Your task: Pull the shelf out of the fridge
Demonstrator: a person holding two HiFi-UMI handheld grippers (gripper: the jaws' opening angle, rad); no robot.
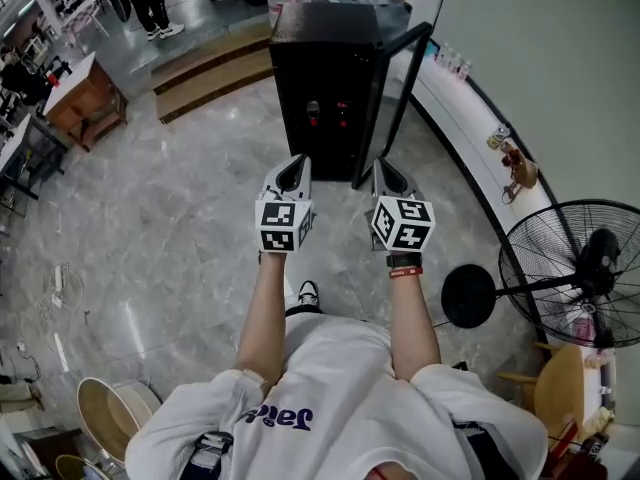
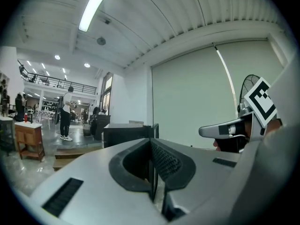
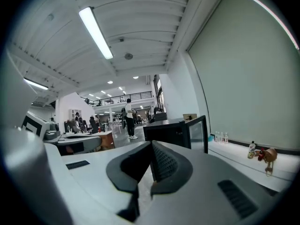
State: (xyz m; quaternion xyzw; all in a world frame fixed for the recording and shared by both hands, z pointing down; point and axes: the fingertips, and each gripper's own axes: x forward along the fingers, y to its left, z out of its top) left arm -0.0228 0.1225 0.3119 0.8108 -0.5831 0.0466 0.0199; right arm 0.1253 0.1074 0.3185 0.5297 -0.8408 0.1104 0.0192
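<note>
Both grippers are pinched shut with nothing in them. Each gripper's own view shows the left gripper (image 2: 151, 146) and the right gripper (image 3: 151, 156) with jaws pressed together. From the head view they poke out side by side, well short of the black fridge (image 1: 325, 78) on the grey floor (image 1: 170, 228). Its door (image 1: 400, 88) hangs open on the right. Only the head view looks inside, where it is dark with small red spots, so the shelf cannot be made out. Only the right gripper view shows the glass in the door (image 3: 198, 134) and a small bottle (image 3: 251, 150) on the ledge
</note>
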